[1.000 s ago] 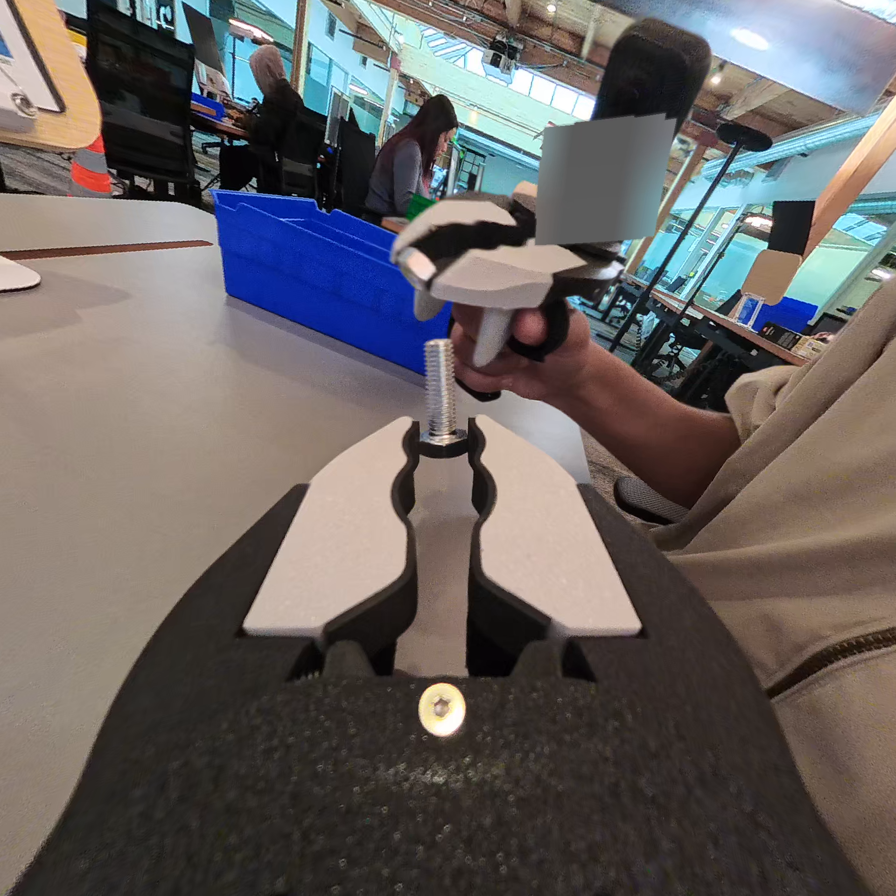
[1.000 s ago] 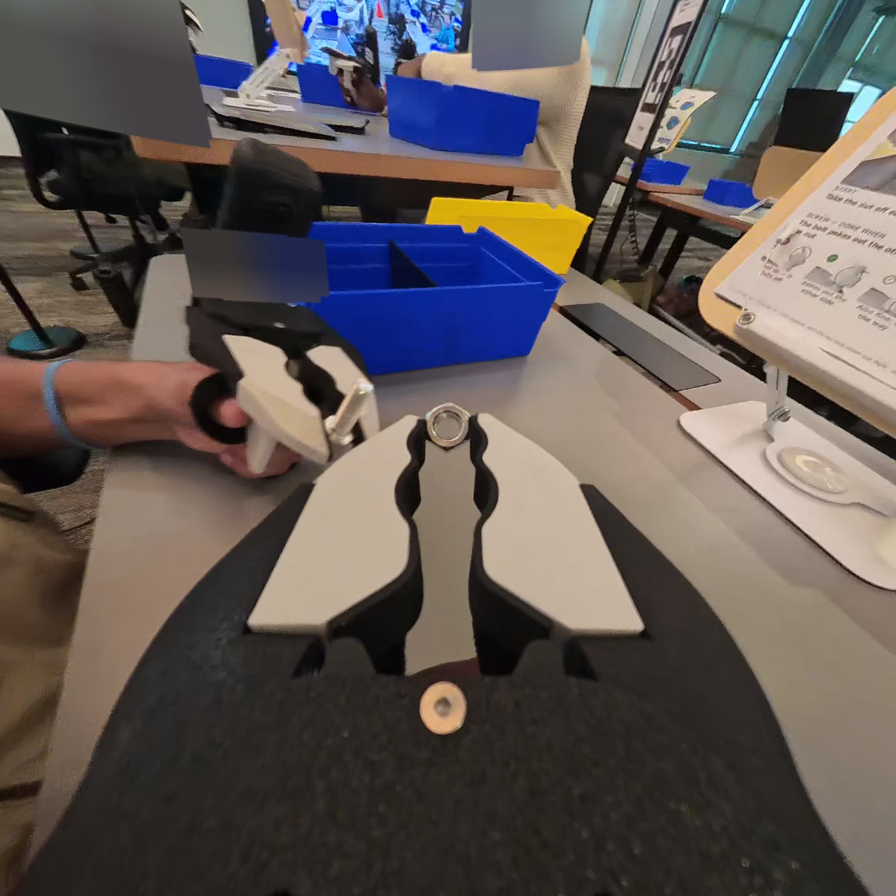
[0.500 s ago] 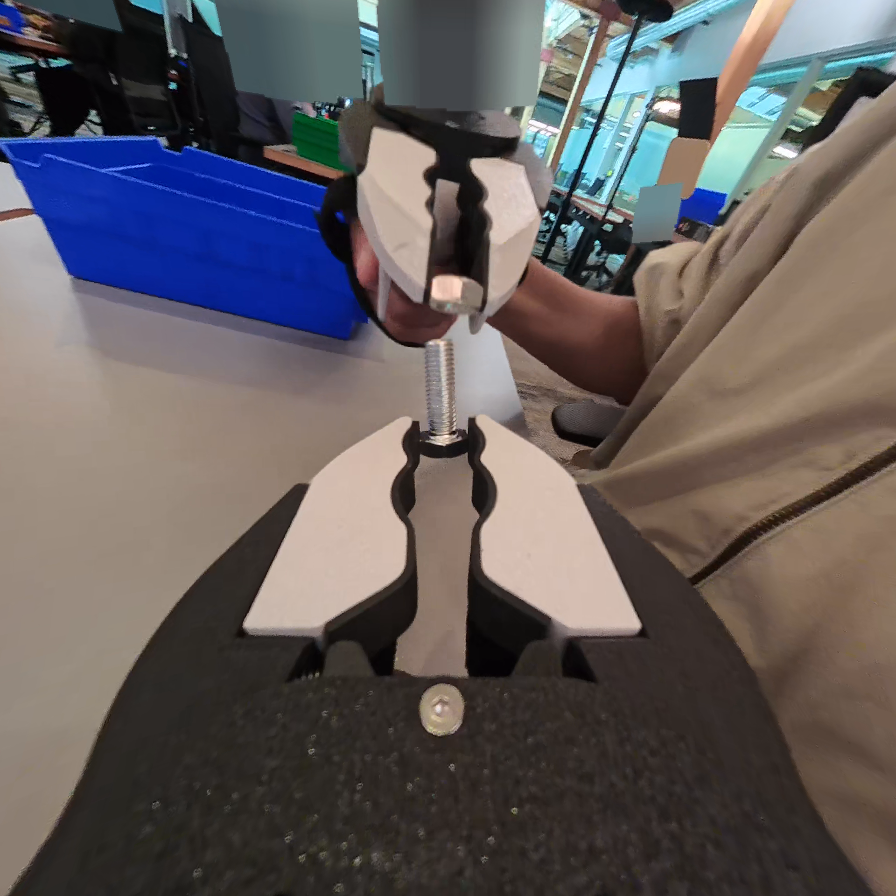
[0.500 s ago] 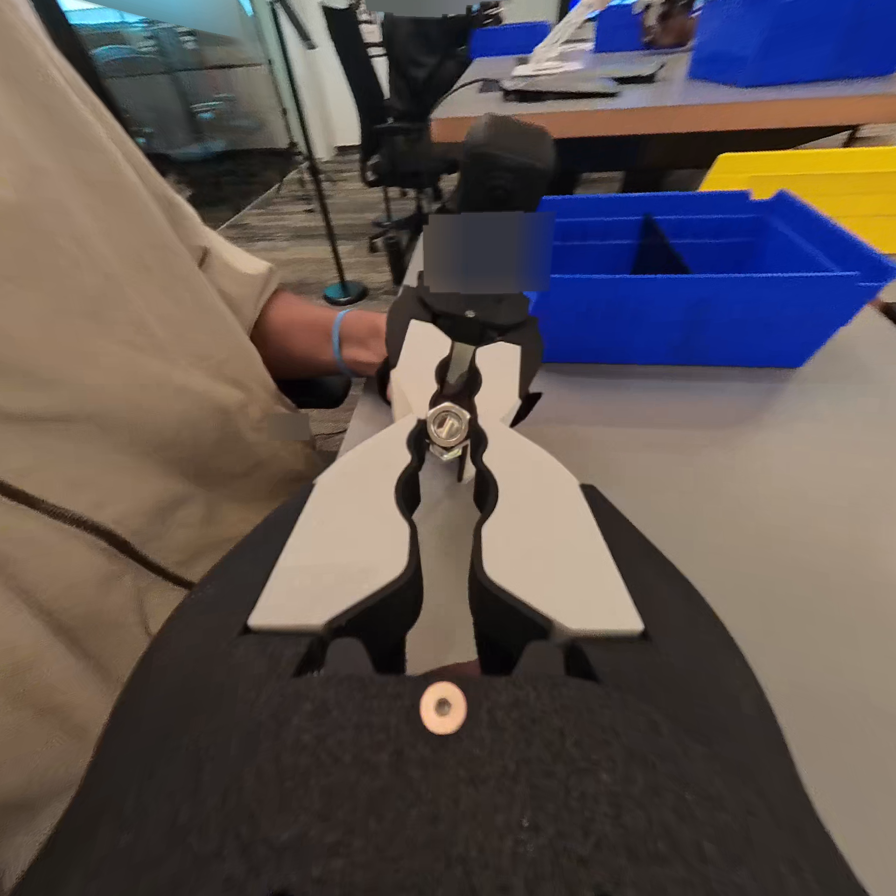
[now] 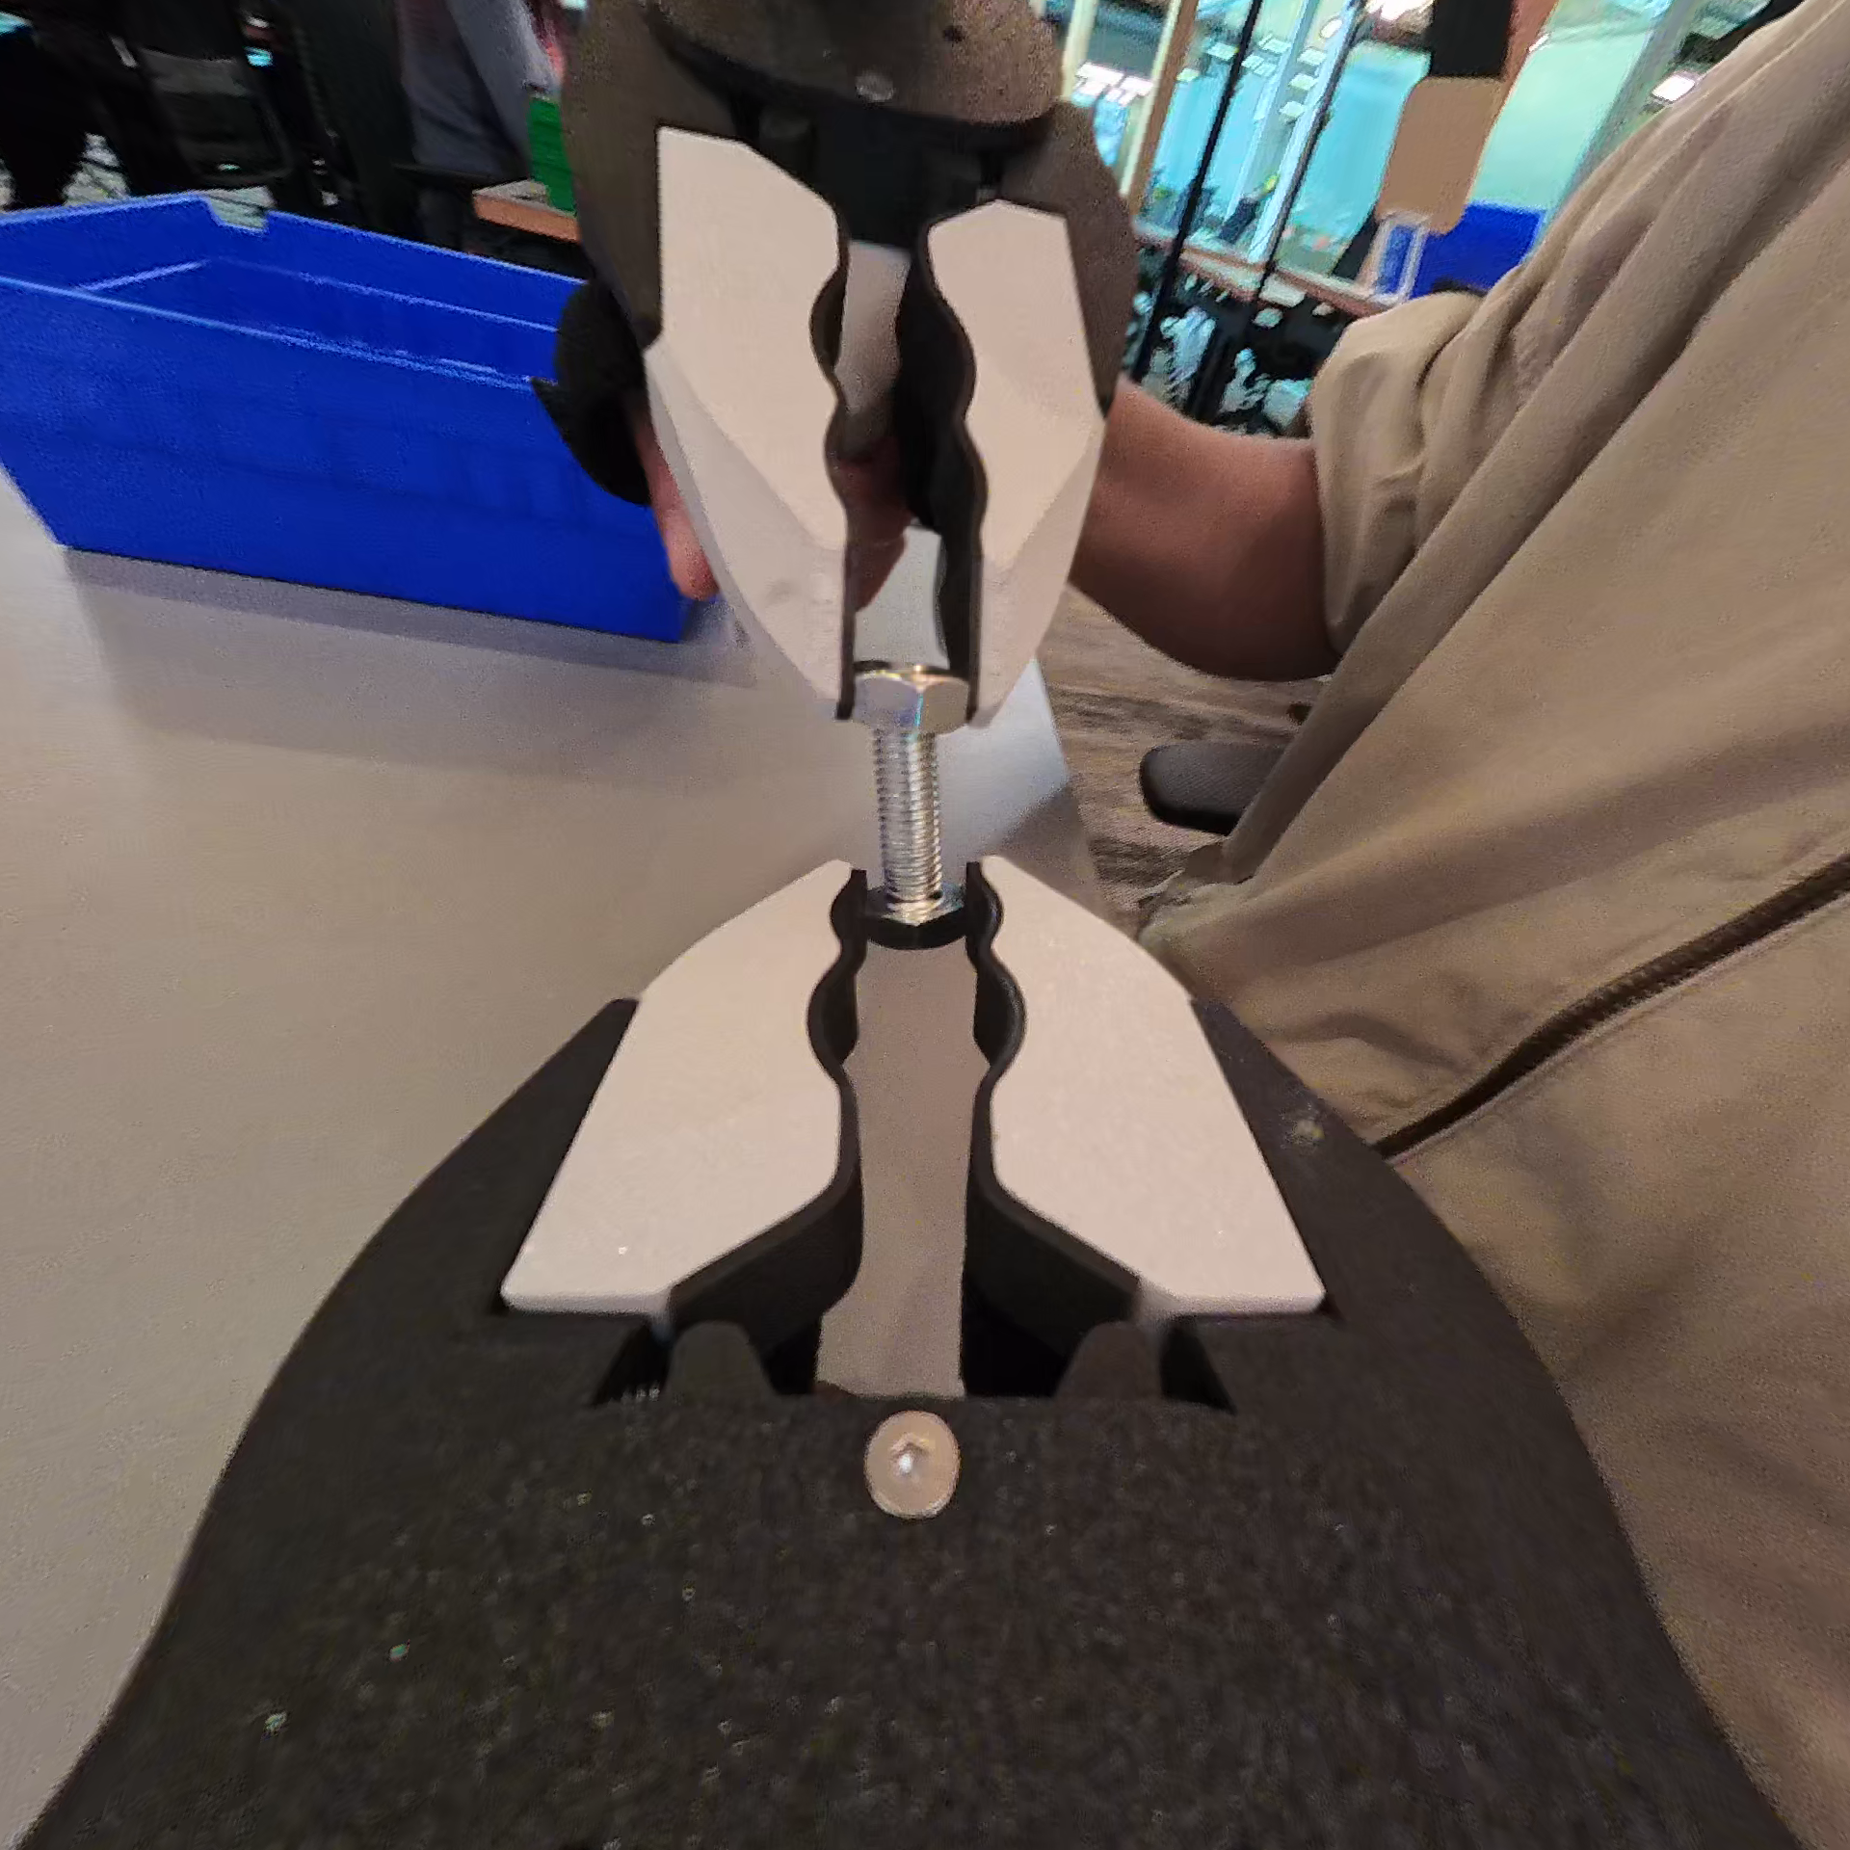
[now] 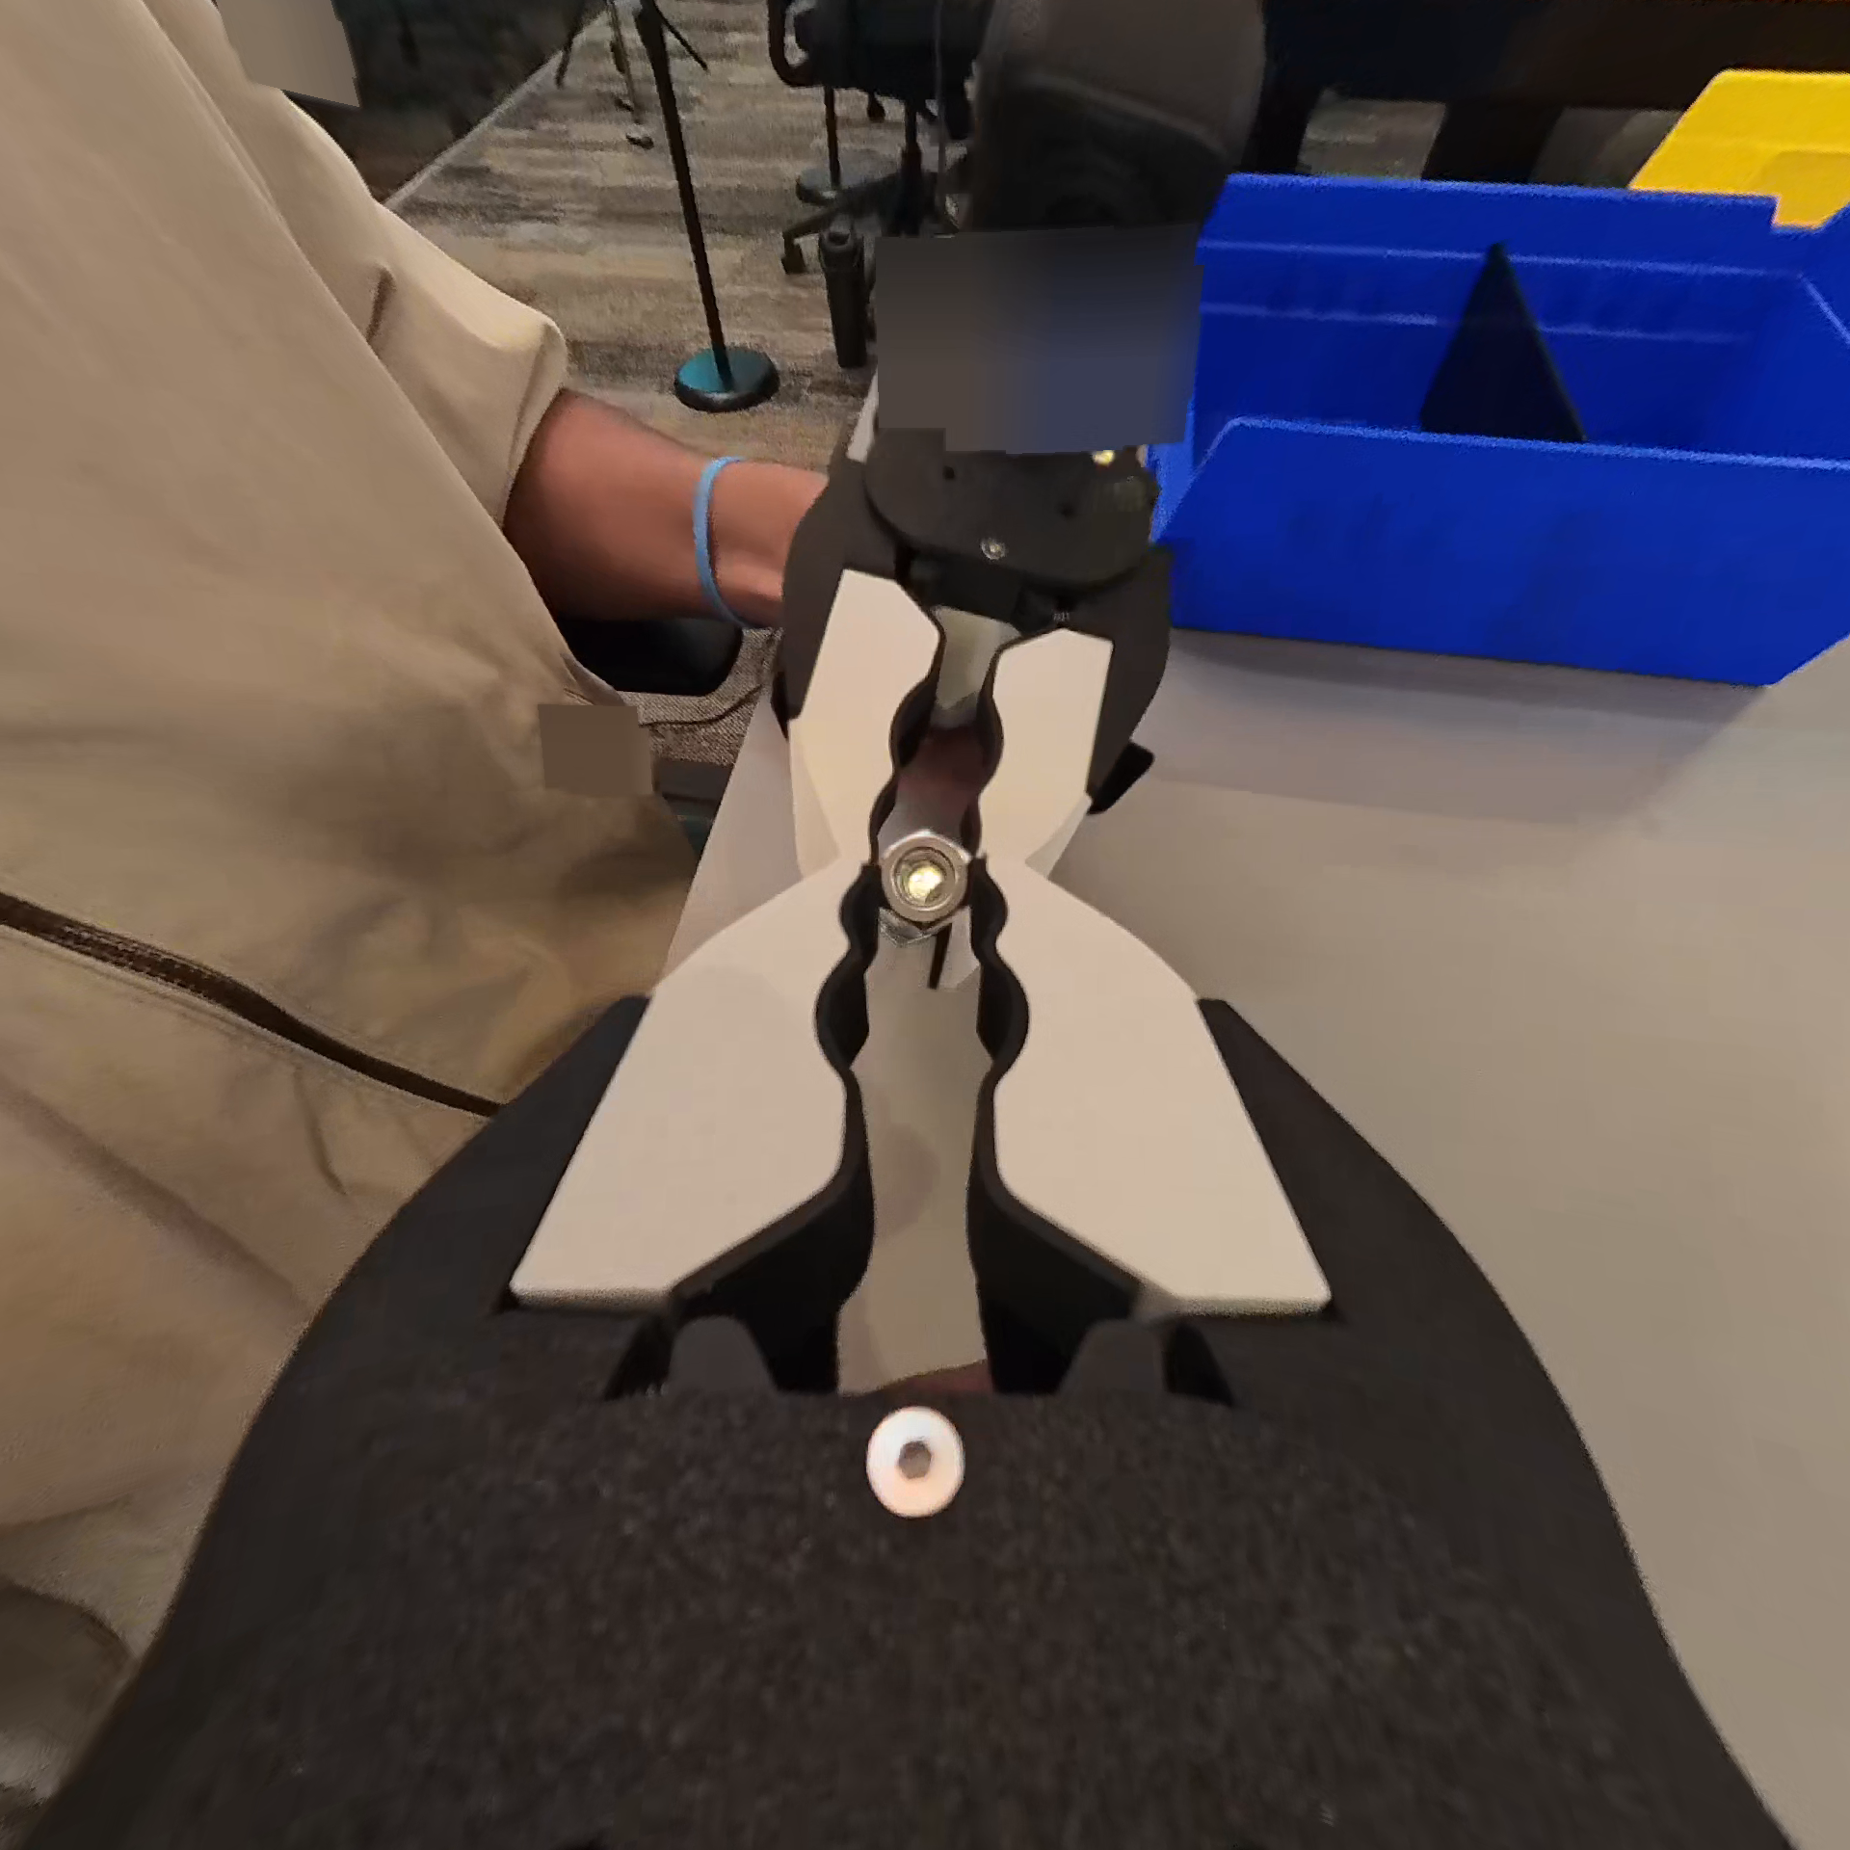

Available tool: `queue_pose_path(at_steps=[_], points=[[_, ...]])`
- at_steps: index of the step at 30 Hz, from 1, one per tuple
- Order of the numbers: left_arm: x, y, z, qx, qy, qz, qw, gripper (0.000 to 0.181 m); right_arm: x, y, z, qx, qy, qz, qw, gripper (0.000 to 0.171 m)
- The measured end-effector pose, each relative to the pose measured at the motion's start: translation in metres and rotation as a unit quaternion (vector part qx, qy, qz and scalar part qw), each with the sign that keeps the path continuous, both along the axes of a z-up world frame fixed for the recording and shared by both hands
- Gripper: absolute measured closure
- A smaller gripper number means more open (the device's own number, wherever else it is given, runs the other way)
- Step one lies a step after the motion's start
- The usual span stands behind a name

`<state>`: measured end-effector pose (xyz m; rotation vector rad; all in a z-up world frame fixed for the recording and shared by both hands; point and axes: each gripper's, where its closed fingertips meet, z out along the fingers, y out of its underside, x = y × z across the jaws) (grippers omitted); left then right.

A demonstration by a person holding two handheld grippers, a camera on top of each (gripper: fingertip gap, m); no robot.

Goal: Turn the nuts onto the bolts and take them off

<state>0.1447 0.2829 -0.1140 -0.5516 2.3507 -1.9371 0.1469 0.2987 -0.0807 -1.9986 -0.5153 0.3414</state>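
- Up close, the left gripper (image 5: pixel 909 906) is pinched tight on the hex head of the bolt (image 5: pixel 907 811), whose threaded shank stands up from its tips.
- Facing it from the far side, the right gripper (image 5: pixel 909 701) is clamped on the nut (image 5: pixel 909 698), which sits at the top end of the shank.
- From the right wrist view, the nut (image 6: pixel 923 881) shows end-on with the bolt tip in its hole.
- Behind, a blue bin (image 5: pixel 300 420) rests on the grey table (image 5: pixel 300 851); a tan sleeve (image 5: pixel 1552 701) fills the right.
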Motion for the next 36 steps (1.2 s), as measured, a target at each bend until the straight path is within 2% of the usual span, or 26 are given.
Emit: queue_pose_path(at_steps=[4,8,13,18,24,27,29,33,36], points=[[0.016,0.004,-0.003,0.060,-0.048,0.070,0.995,0.163,0.011,-0.001,-0.002,-0.007,-0.007,-0.037,0.999,0.154],[0.036,0.008,-0.008,0.142,-0.107,0.162,0.971,0.163,0.026,-0.002,-0.006,-0.006,0.005,-0.096,0.995,0.154],[0.044,0.003,-0.006,0.133,-0.121,0.208,0.962,0.163,0.034,-0.007,-0.004,0.016,0.065,-0.163,0.984,0.154],[0.055,0.005,-0.010,0.156,-0.141,0.269,0.940,0.163,0.045,-0.007,-0.008,0.031,0.127,-0.241,0.962,0.154],[0.065,0.014,-0.016,0.222,-0.176,0.336,0.898,0.163,0.055,-0.004,-0.017,0.027,0.170,-0.337,0.926,0.154],[0.062,0.011,-0.017,0.211,-0.168,0.309,0.912,0.163,0.052,-0.005,-0.017,0.037,0.150,-0.332,0.931,0.154],[0.057,0.006,-0.018,0.188,-0.132,0.262,0.937,0.163,0.047,-0.007,-0.016,0.035,0.133,-0.308,0.942,0.154],[0.035,-0.003,-0.009,0.119,-0.077,0.146,0.979,0.163,0.031,-0.011,-0.008,0.035,0.079,-0.215,0.973,0.154],[0.017,-0.009,-0.003,0.080,-0.043,0.055,0.994,0.163,0.016,-0.015,-0.003,0.026,0.048,-0.133,0.990,0.154]])
